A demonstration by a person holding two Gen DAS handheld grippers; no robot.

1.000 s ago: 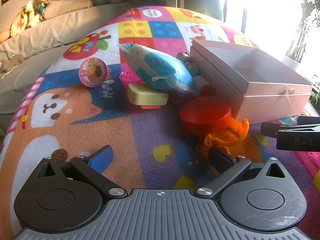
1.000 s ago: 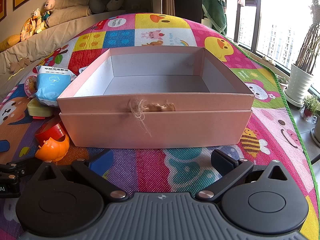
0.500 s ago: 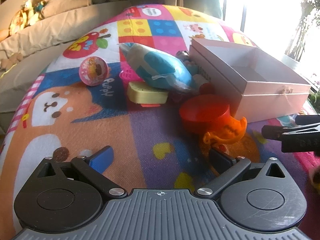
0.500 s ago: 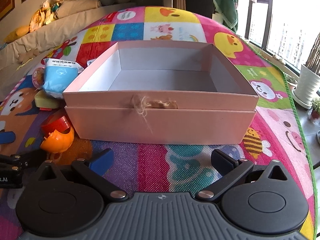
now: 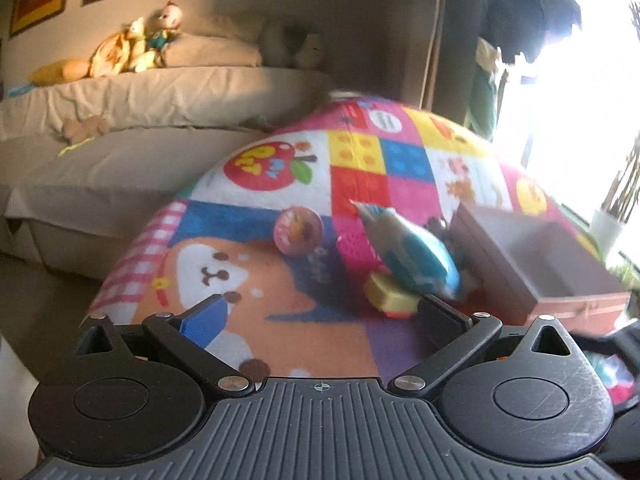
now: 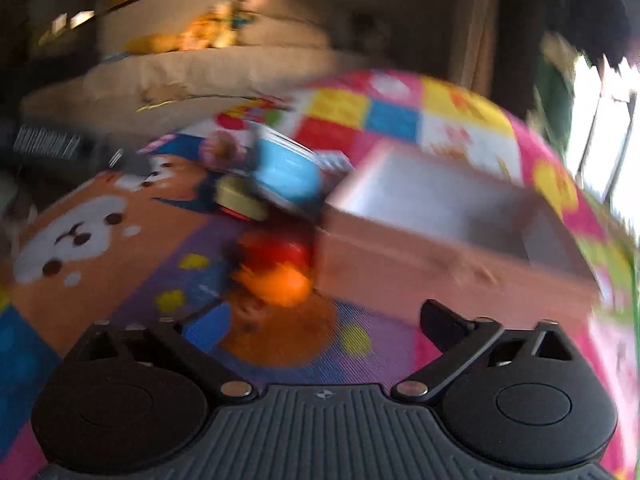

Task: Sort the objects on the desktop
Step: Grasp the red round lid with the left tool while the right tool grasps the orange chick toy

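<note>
My left claw (image 5: 320, 312) and right claw (image 6: 324, 320) are both spread, gripping nothing. The open pink cardboard box (image 6: 448, 216) sits right of centre in the blurred right wrist view; the blue-and-white soft packet (image 5: 412, 252) lies left of it.

A woven, matt cloth mat (image 5: 304, 332) is seen; the pink box (image 6: 440, 236) looks of matt cardboard, the blue pack (image 5: 416, 256) of glossy plastic.
</note>
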